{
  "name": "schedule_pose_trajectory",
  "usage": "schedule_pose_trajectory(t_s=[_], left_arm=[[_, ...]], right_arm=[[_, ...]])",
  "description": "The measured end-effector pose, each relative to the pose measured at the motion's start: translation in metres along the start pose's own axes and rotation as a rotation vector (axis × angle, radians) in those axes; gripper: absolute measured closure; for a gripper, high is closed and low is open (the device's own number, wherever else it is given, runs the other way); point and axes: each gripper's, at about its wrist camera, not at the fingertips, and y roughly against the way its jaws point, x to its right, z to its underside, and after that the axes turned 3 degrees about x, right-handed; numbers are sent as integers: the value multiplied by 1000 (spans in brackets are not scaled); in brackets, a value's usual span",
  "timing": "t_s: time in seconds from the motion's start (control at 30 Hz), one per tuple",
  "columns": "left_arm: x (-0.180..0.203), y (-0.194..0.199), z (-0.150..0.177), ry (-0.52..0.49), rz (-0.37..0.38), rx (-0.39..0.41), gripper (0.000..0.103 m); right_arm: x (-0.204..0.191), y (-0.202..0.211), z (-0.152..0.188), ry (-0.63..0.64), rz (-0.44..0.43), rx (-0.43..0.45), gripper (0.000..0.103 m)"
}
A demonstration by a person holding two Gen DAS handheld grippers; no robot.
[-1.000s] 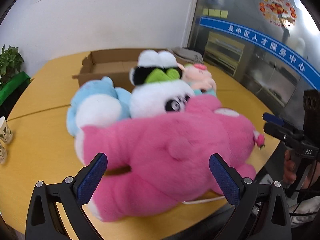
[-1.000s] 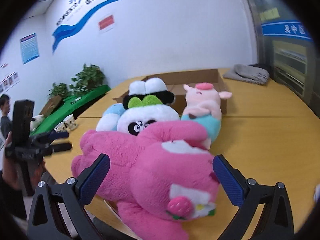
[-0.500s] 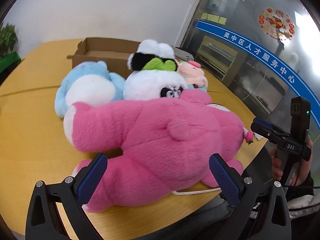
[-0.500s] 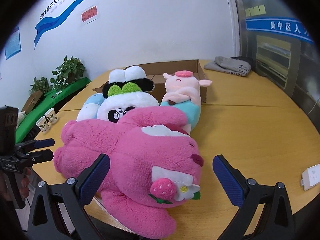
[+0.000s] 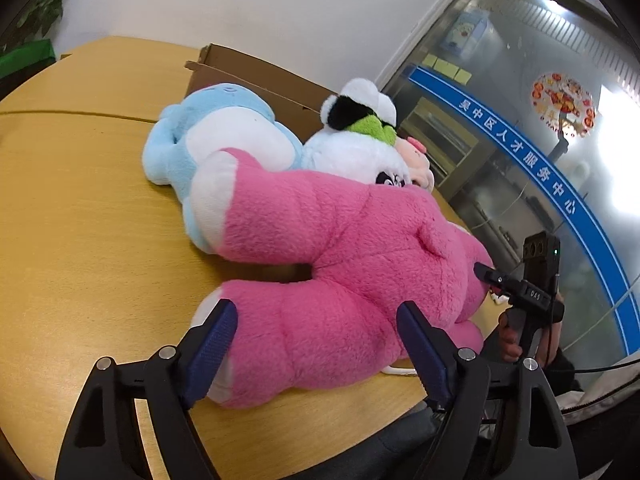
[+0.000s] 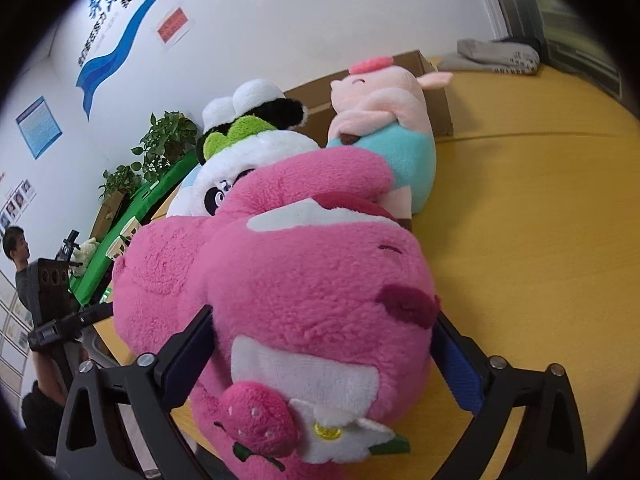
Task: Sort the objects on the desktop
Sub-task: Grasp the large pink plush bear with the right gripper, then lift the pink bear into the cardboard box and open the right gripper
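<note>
A big pink plush bear (image 5: 360,248) lies on the yellow table (image 5: 80,208), near its front edge. My left gripper (image 5: 314,312) straddles one of its legs, jaws closing, the pads at the fur on both sides. My right gripper (image 6: 322,316) straddles the bear's head (image 6: 304,280), jaws closing too, with the fur bulging between the pads. Each gripper shows in the other's view: the right gripper (image 5: 508,284) at the bear's far end, the left gripper (image 6: 60,328) at the table edge. Behind the bear lie a blue plush (image 5: 216,136), a panda plush (image 5: 352,140) and a pink pig plush (image 6: 384,108).
An open cardboard box (image 5: 256,80) stands behind the plush toys. A grey cloth (image 6: 496,54) lies at the table's far right. Paper cups (image 6: 124,236) and potted plants (image 6: 168,140) are off to the left. A person (image 6: 16,248) stands in the background.
Both grippers have come down and forward onto the pink bear. The left one now has a leg between its fingers, the right one has the head, and both gaps have narrowed slightly.
</note>
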Motion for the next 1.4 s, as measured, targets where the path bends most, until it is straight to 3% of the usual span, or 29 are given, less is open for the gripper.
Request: schedule_pose_trajectory(t_s=[0.1, 0.23, 0.37, 0.43, 0.47, 0.63, 0.8, 0.93, 1.13, 1.23, 1.4], left_arm=[[-15, 2, 2, 30, -93, 21, 9], [-24, -13, 11, 50, -15, -40, 11], [-17, -29, 19, 26, -5, -97, 32], [-16, -26, 19, 37, 2, -90, 60], [-13, -21, 18, 30, 4, -87, 65], [26, 0, 11, -49, 12, -46, 74], [60, 22, -12, -98, 47, 26, 74], [82, 45, -58, -162, 74, 130, 74], [93, 52, -174, -266, 72, 269, 74], [79, 31, -249, -262, 73, 301, 74], [47, -44, -361, -216, 32, 264, 74]], right_arm=[[-1, 5, 2, 3, 4, 25, 13], [0, 7, 3, -2, -1, 37, 18], [-2, 9, 3, 13, -12, 35, 36], [-3, 14, 4, 22, -17, 44, 41], [-3, 18, 5, 21, -17, 52, 43], [-15, 46, 5, 50, -14, 130, 47], [-29, 81, -13, 85, -27, 229, 48], [-38, 101, -53, 122, -52, 328, 48], [-61, 99, -156, 219, -74, 459, 48], [-59, 62, -230, 213, -91, 469, 48], [-35, -24, -335, 176, -109, 413, 48]])
